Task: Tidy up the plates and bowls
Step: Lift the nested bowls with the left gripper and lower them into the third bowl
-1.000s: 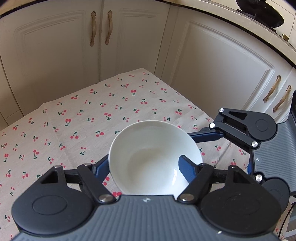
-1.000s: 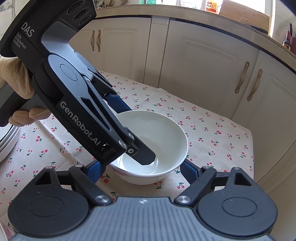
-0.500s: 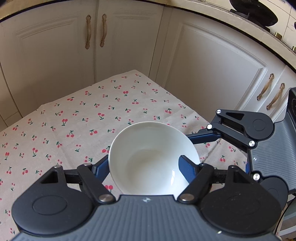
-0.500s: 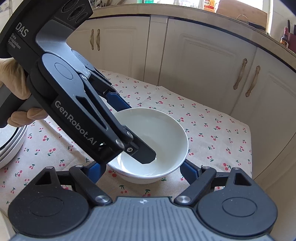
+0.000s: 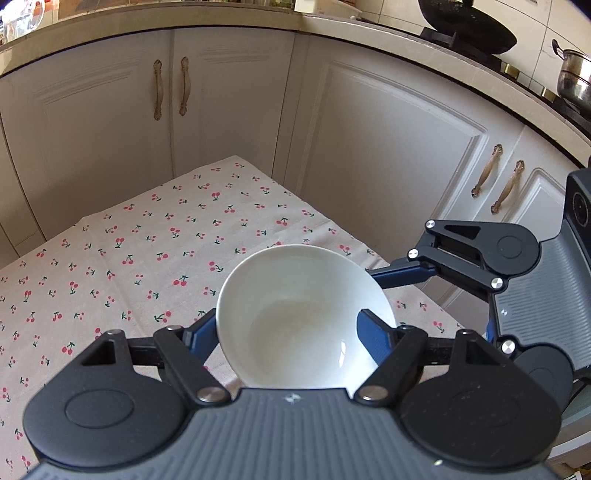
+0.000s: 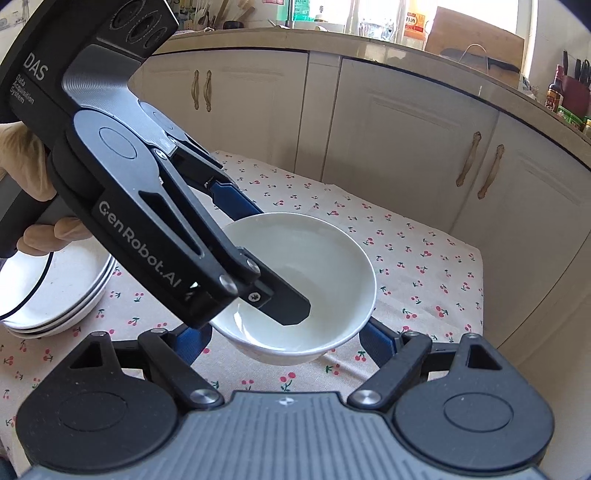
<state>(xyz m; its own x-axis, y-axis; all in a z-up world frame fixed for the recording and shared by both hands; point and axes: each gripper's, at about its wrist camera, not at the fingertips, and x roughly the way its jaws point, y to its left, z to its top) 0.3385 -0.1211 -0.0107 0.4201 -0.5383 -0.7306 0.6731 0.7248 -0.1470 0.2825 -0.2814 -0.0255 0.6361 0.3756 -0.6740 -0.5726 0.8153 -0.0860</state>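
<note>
A white bowl [image 5: 303, 317] [image 6: 306, 280] is held above the cherry-print tablecloth [image 5: 147, 251]. My left gripper [image 5: 291, 332] is shut on the bowl's rim, one finger [image 6: 280, 302] inside it and the other outside. My right gripper [image 6: 291, 336] is open, its blue fingers [image 6: 380, 343] on either side of the bowl's underside; whether they touch it I cannot tell. It shows from the side in the left wrist view [image 5: 480, 258]. A stack of white plates [image 6: 62, 291] lies on the cloth at the left.
White cabinet doors [image 5: 388, 155] with brass handles stand close behind the table's far edge [image 5: 295, 195]. A wok [image 5: 469, 22] and a steel pot [image 5: 576, 77] sit on the counter above. The table's right edge [image 6: 480, 295] is near the bowl.
The bowl has risen off the cloth in my left gripper and both cameras have lifted with it. More of the plate stack shows at the left.
</note>
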